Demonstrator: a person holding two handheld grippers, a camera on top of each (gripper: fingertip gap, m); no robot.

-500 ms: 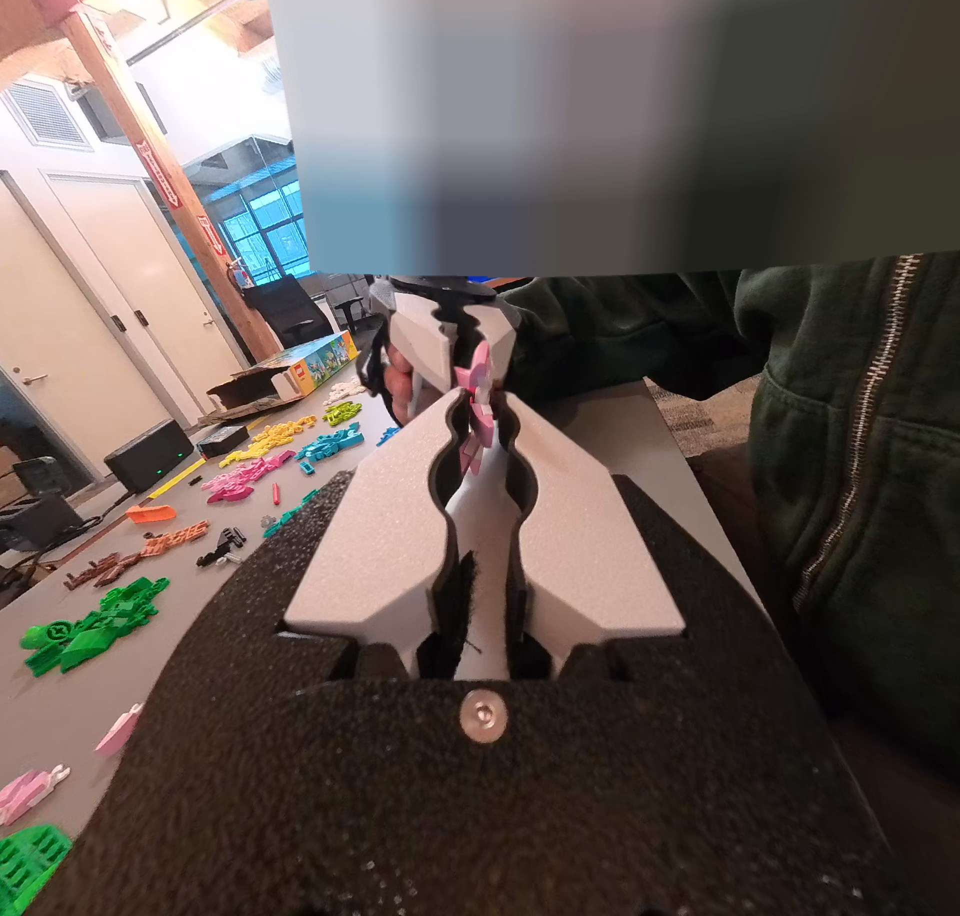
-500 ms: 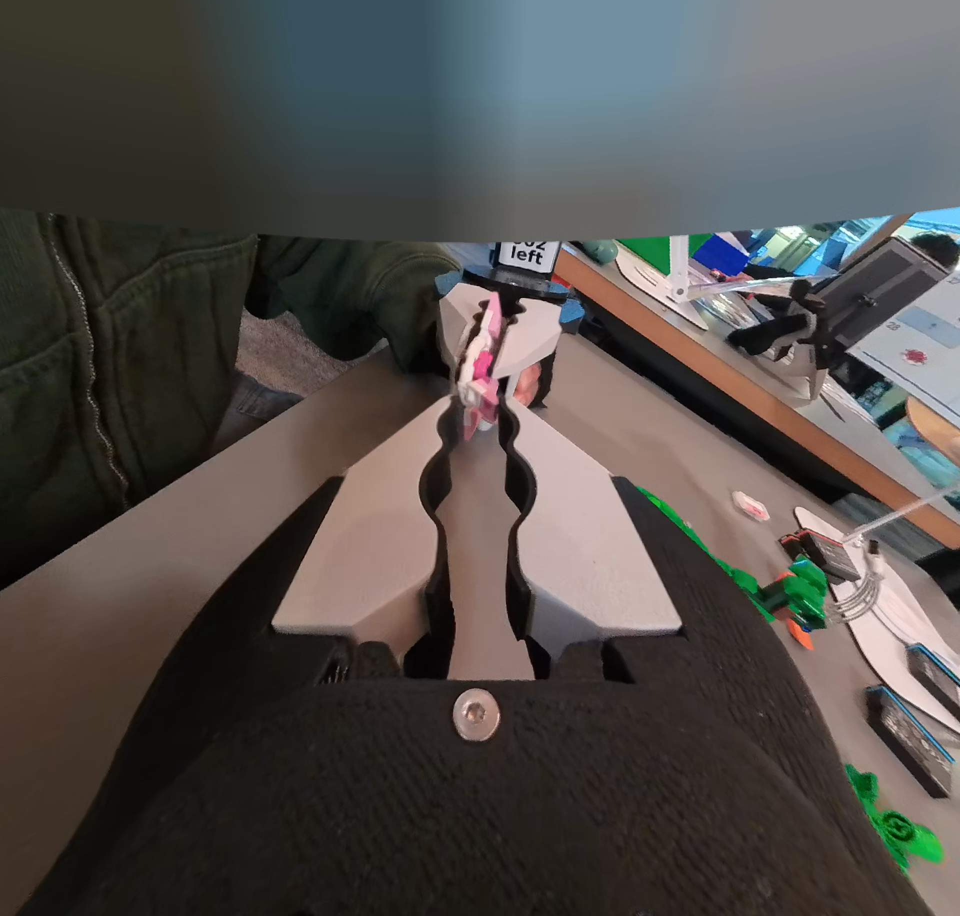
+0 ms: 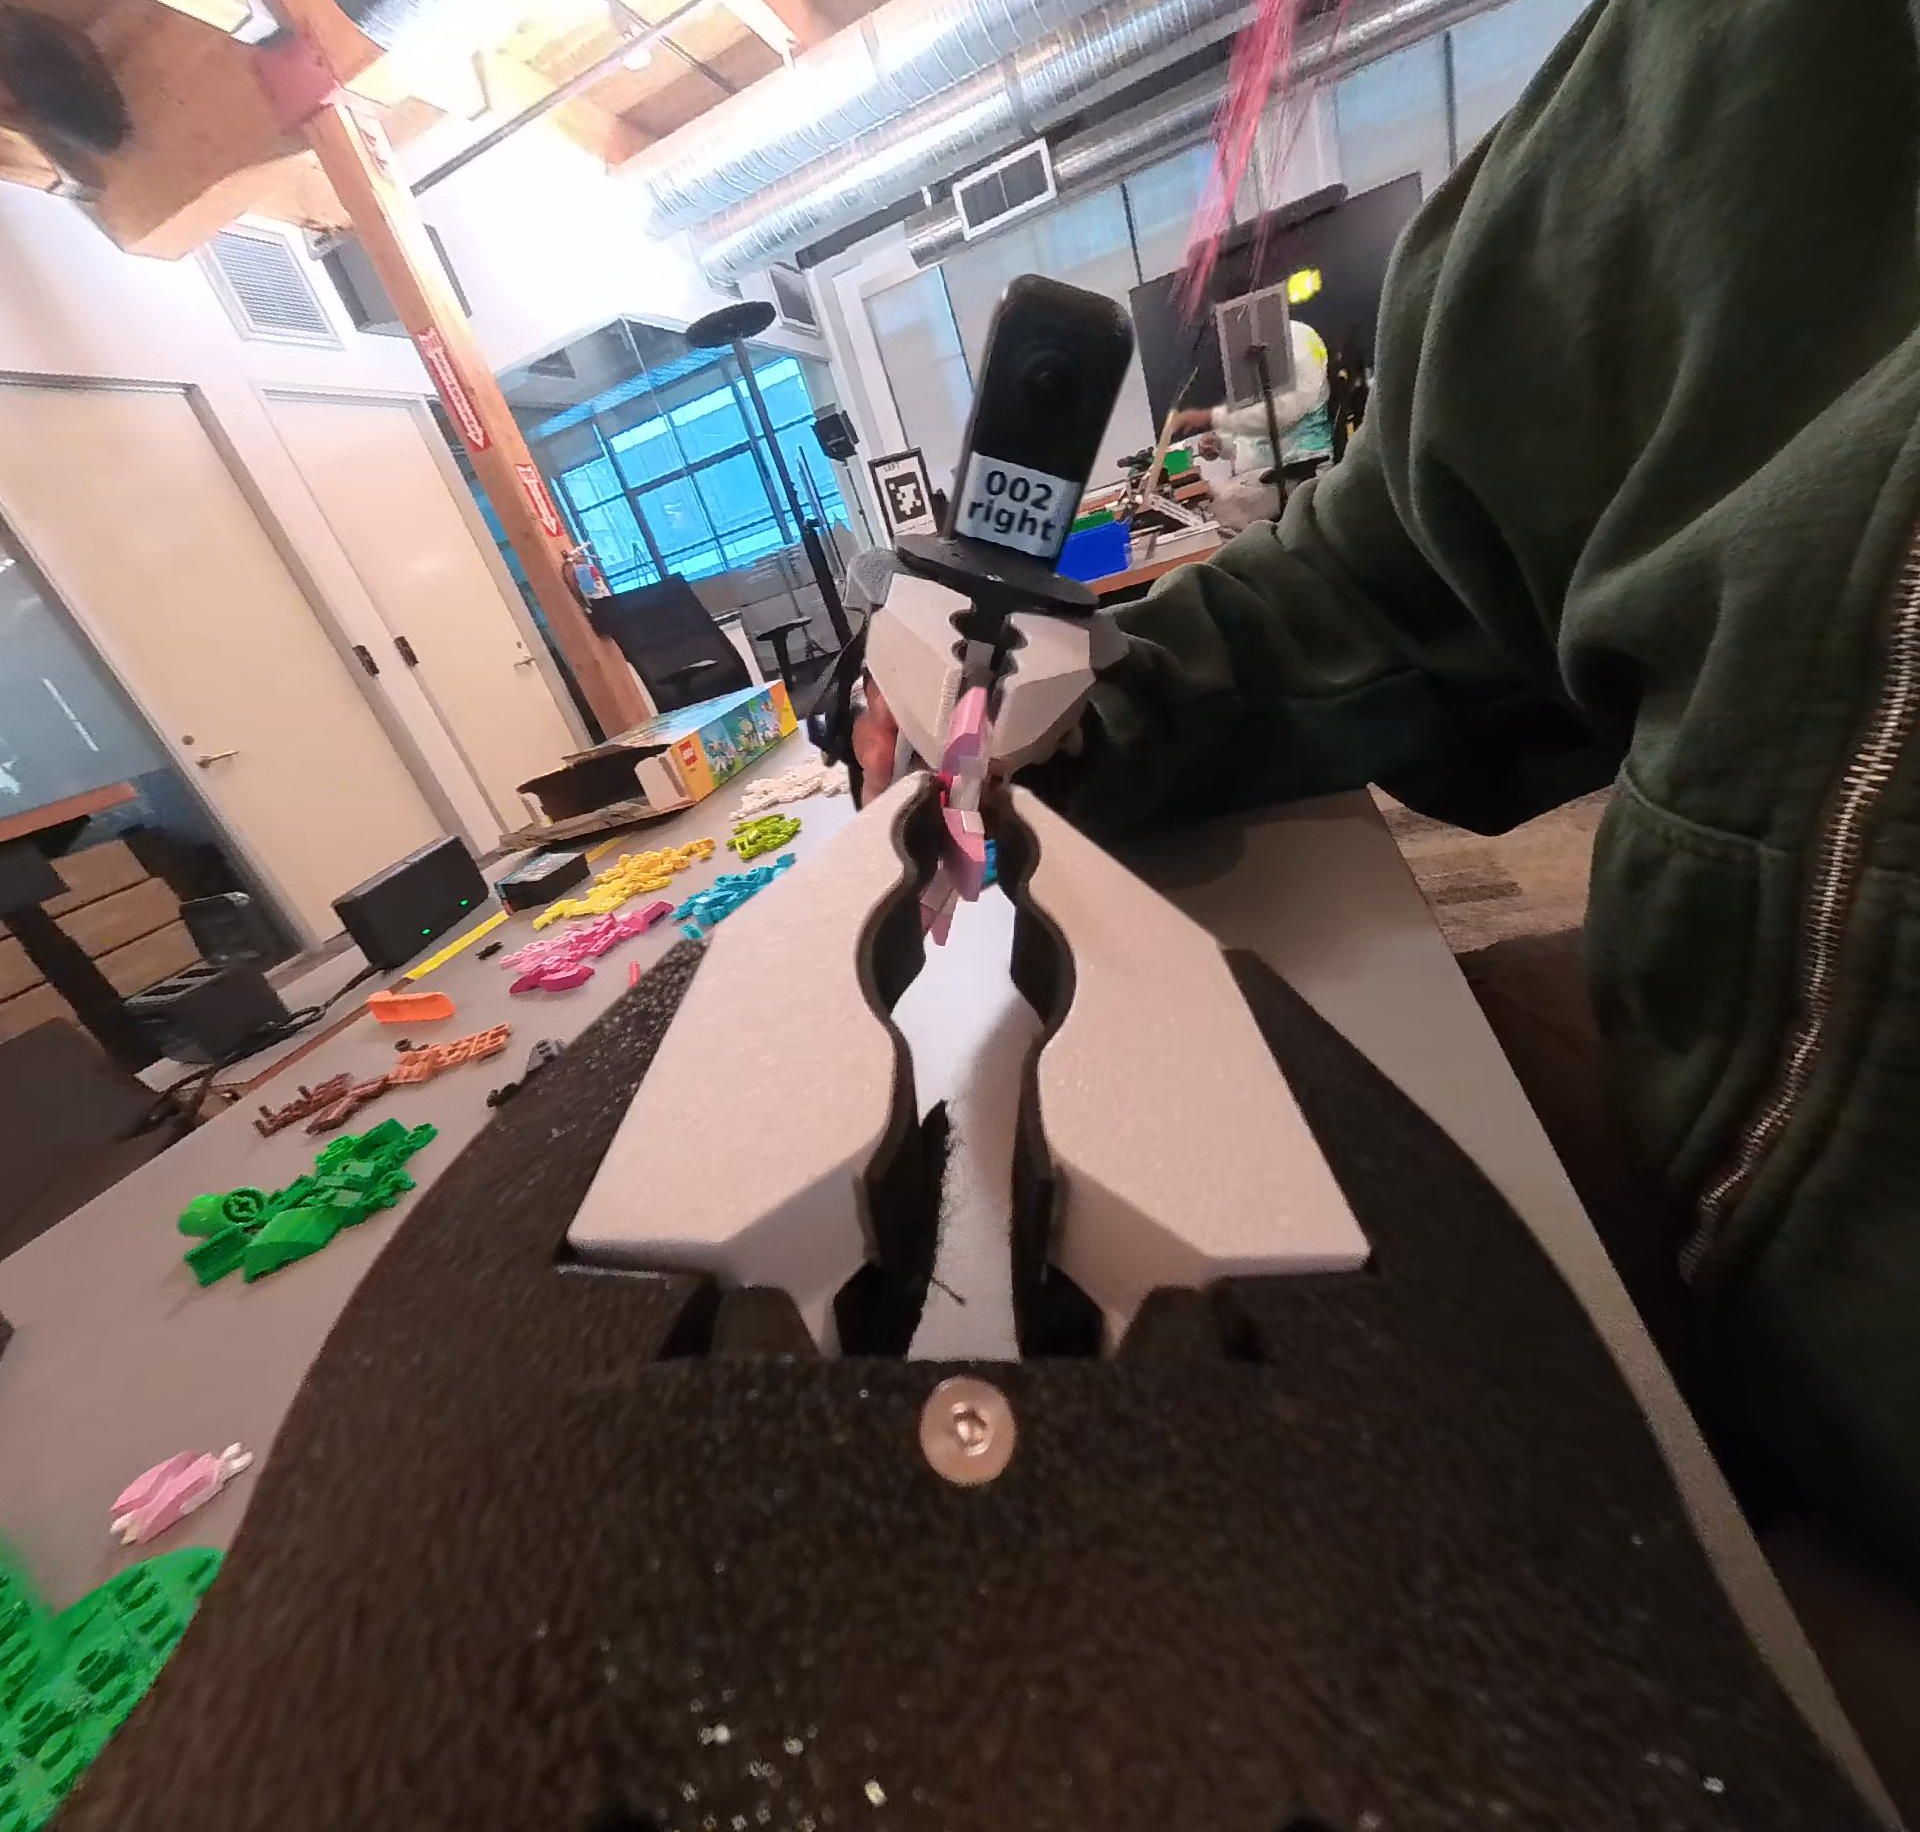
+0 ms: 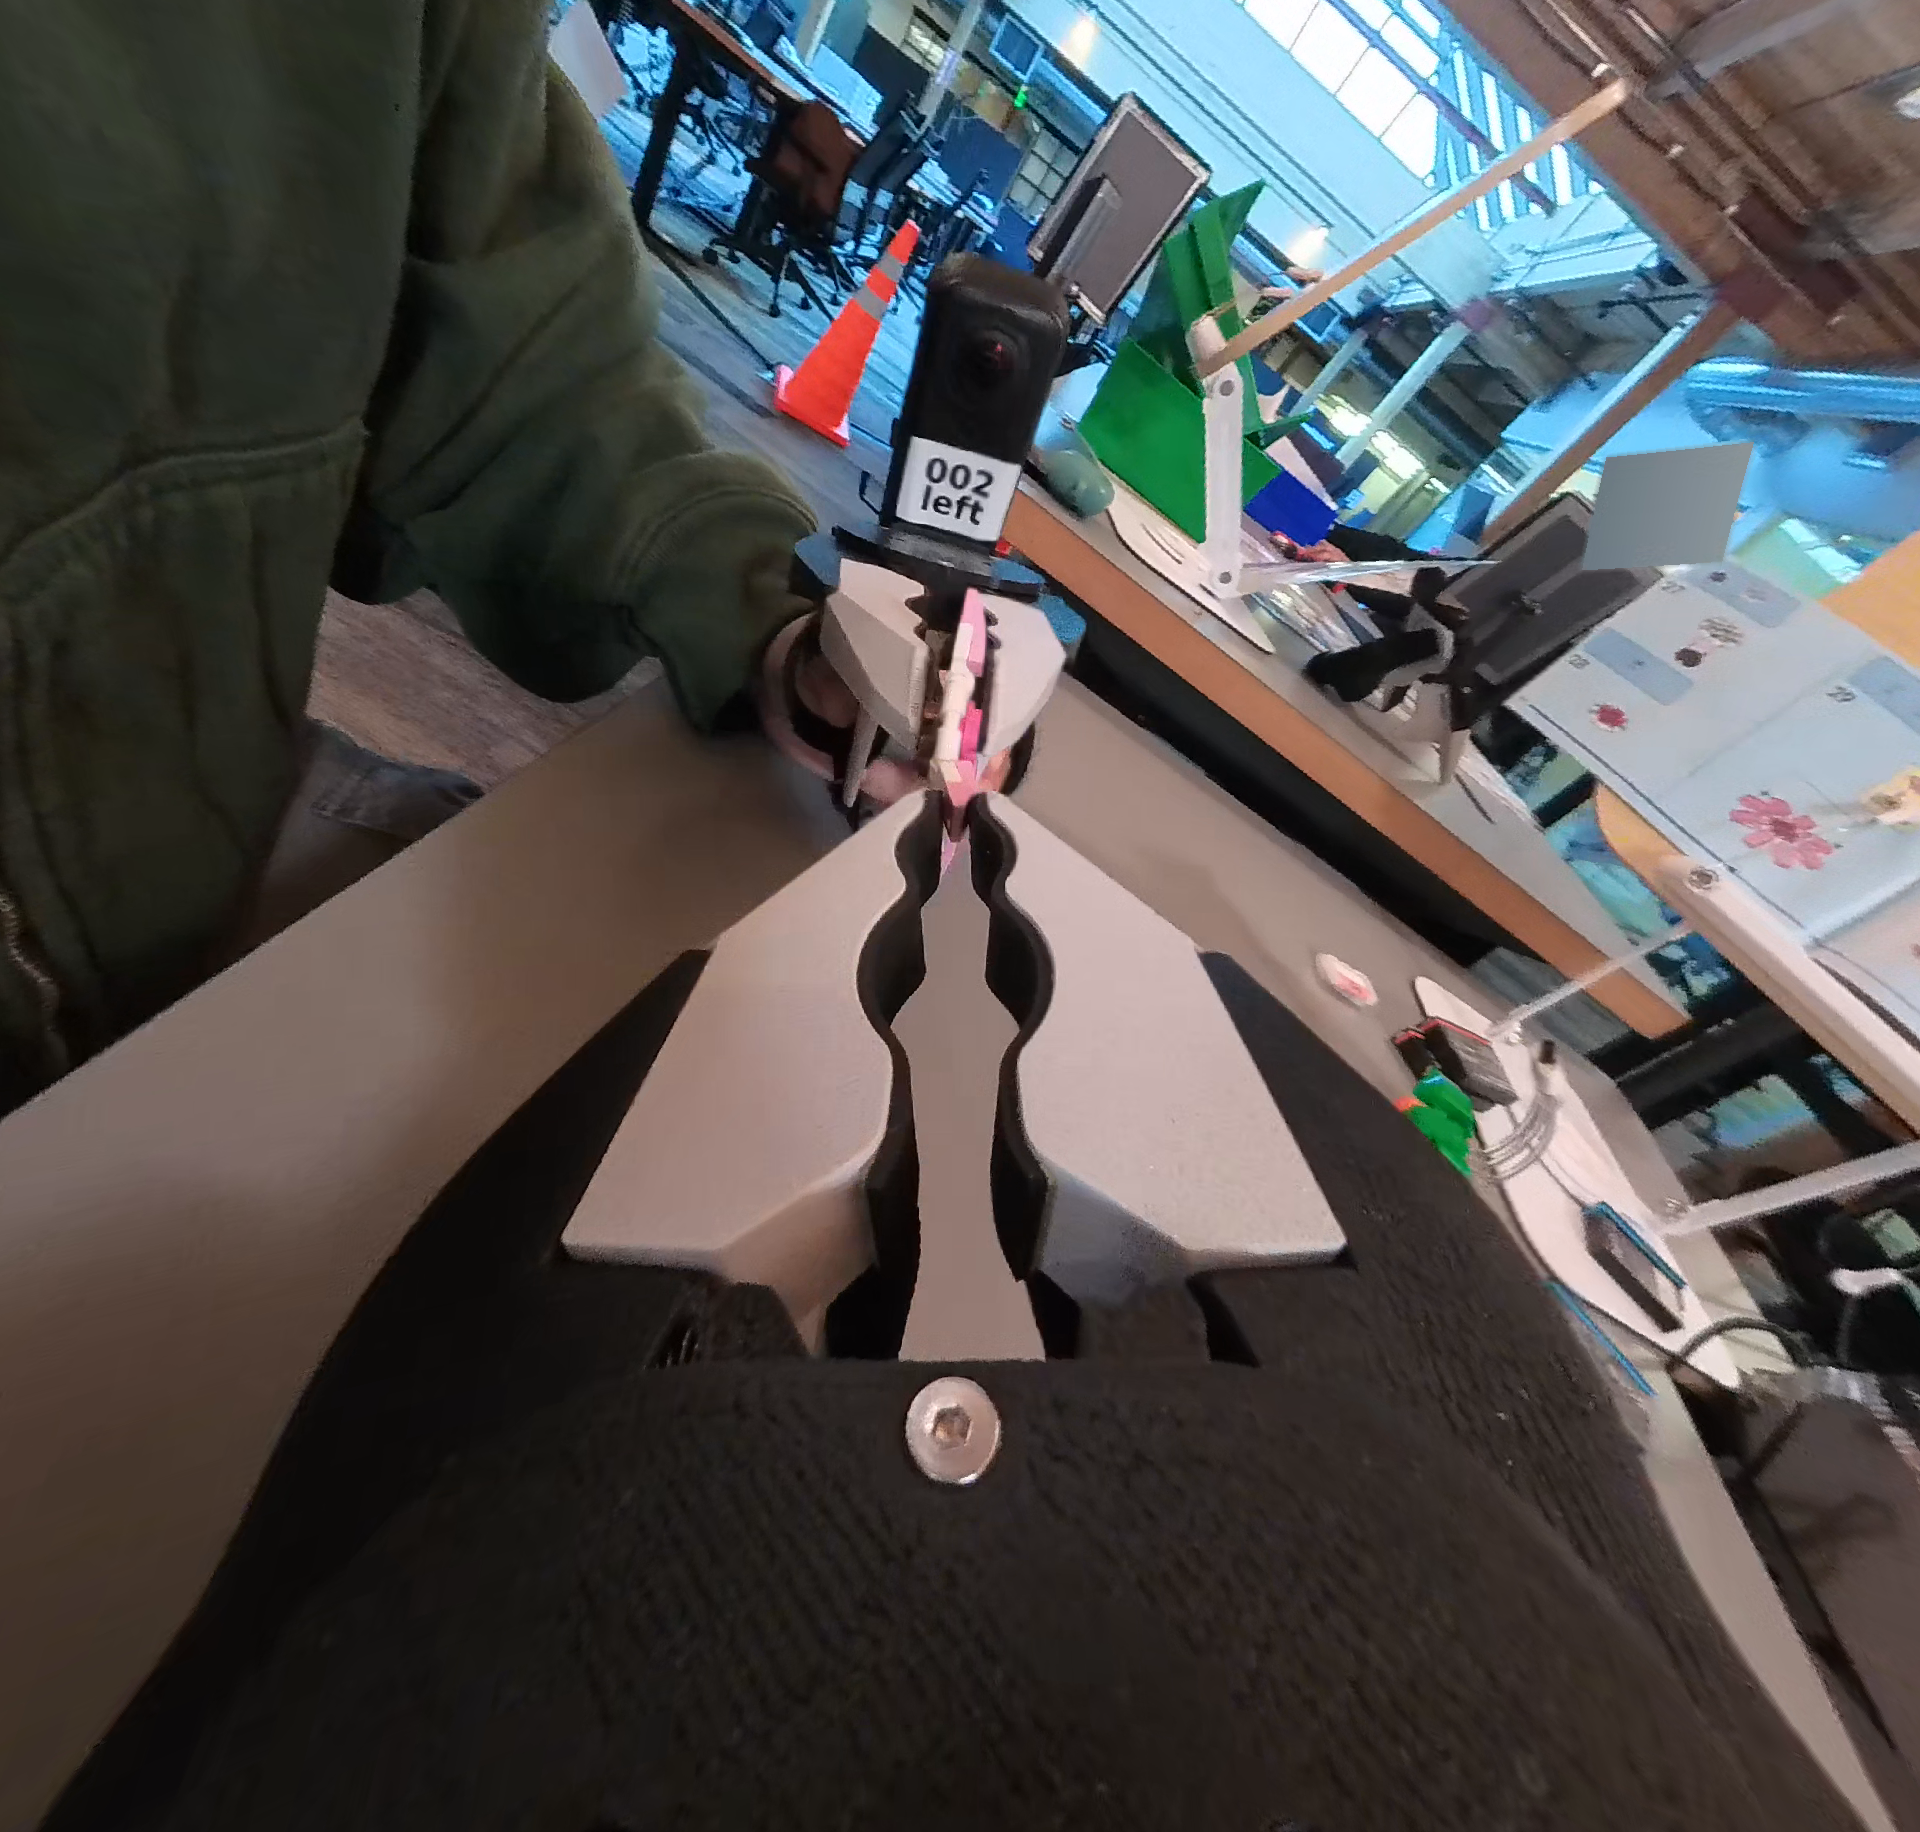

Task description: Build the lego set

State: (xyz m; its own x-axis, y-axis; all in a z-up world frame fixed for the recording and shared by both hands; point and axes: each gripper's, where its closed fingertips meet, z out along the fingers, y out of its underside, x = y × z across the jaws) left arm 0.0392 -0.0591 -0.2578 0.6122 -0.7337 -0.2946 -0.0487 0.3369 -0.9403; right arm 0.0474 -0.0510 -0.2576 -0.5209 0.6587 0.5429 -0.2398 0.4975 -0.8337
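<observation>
Left wrist view: my left claw (image 3: 961, 826) and right claw (image 3: 971, 733) both pinch the small pink brick piece (image 3: 961, 847) above the surface's near edge; light, stiff, likely fragile at its joints.

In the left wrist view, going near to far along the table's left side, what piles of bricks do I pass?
Green baseplate → pink piece → green pile → brown pile → orange piece → pink pile → yellow pile → box.
</observation>
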